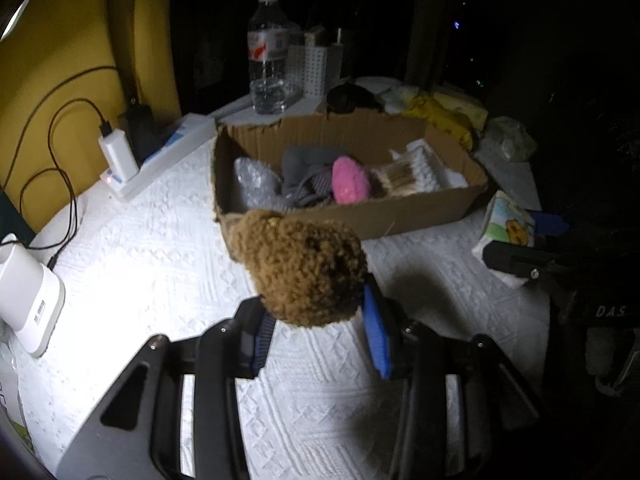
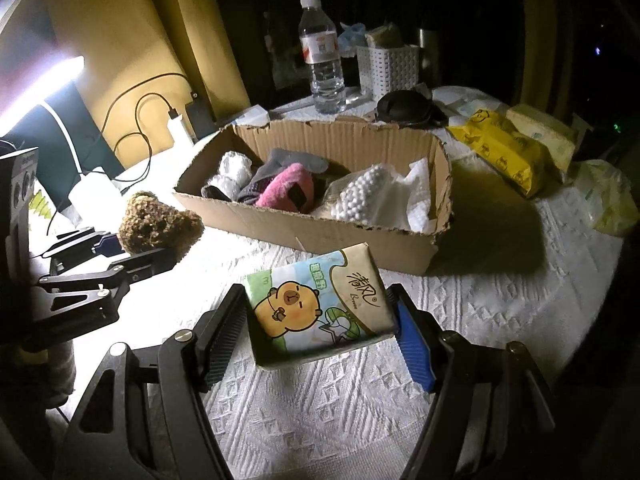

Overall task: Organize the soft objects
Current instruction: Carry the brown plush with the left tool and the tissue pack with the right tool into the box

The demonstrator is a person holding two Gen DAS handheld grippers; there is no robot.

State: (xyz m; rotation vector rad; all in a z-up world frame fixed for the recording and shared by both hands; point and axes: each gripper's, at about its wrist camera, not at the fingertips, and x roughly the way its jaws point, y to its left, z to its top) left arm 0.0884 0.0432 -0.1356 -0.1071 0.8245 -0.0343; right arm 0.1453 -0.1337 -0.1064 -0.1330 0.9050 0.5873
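brown and curly, the plush toy (image 1: 302, 268) sits pinched between the blue pads of the left gripper (image 1: 316, 320), held up off the white textured cloth (image 1: 160, 240) just in front of the cardboard box (image 1: 400, 220). the right wrist view shows the same toy (image 2: 160, 222) out to the left, clamped in that gripper (image 2: 136, 250) near the box's near-left corner.

over on the right, the right gripper (image 2: 320, 332) has its fingers closed against both sides of a tissue pack (image 2: 316, 304), the one with the cartoon capybara printed on it. the pack is tilted, its far end raised toward the box wall (image 2: 304, 236), its near edge low over the cloth (image 2: 480, 300).

inside the box: a pink fuzzy item (image 2: 286, 190) in the middle, grey fabric (image 2: 296, 160) behind it, bubble wrap (image 2: 234, 170) at the left end, and a clear bag of white foam balls (image 2: 366, 192) at the right end.

behind the box stands a water bottle (image 2: 322, 56), upright, with a white slatted basket (image 2: 386, 68) just beside it. a yellow packet (image 2: 508, 152) lies to the right of the box. a white charger (image 1: 118, 156) is plugged into a power strip (image 1: 160, 160) along the left edge by the yellow wall (image 1: 60, 40).
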